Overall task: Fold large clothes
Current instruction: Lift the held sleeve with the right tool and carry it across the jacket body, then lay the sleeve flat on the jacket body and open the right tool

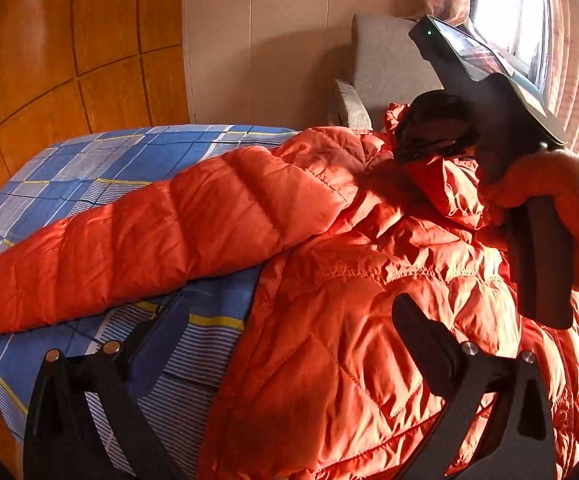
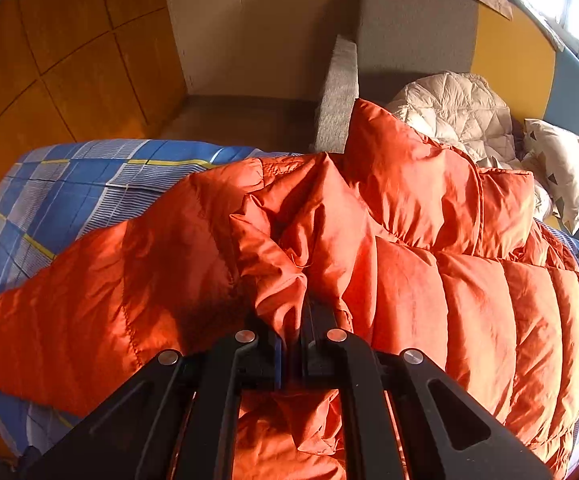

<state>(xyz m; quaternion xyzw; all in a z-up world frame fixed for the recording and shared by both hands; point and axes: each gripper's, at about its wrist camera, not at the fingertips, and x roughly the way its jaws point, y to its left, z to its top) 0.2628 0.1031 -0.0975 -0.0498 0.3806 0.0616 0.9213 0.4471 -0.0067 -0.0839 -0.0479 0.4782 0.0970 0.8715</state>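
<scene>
Pinching a bunched fold of the orange down jacket [image 2: 409, 280] at bottom centre, the right claw [image 2: 292, 344] has its jaws nearly together on the fabric, likely to carry that edge over. The jacket lies spread on the blue checked bed [image 1: 101, 164], one sleeve [image 1: 137, 232] stretched toward the left. Lower in its own view, the left claw [image 1: 289, 312] hovers wide and empty above the jacket's body, probably ready to pin it.

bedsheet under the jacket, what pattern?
Blue and white plaid with thin yellow lines, on the bedsheet. Clearest in the left wrist view.
</scene>
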